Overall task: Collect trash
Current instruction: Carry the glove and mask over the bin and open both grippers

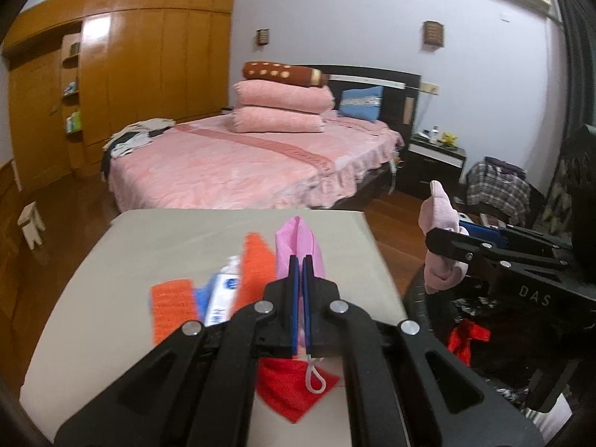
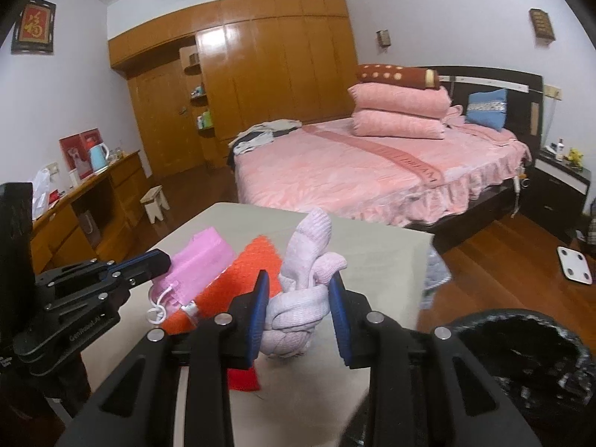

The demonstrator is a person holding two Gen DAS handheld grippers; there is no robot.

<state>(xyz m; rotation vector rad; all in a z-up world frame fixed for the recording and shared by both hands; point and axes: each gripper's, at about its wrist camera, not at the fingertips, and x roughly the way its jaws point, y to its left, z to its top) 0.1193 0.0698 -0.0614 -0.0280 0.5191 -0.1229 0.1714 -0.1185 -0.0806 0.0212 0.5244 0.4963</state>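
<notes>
Knotted pink sock (image 2: 294, 320) sits clamped in the right claw (image 2: 298, 320) beside the black bin (image 2: 521, 365); carry it over the rim before releasing. Left claw (image 1: 301, 283) apparently pinches the pink pouch (image 1: 298, 246) above the surface (image 1: 149, 238).

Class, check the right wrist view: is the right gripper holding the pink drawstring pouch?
No: the right gripper grips a knotted pale pink knitted sock, while the pink drawstring pouch sits in the left gripper.
</notes>
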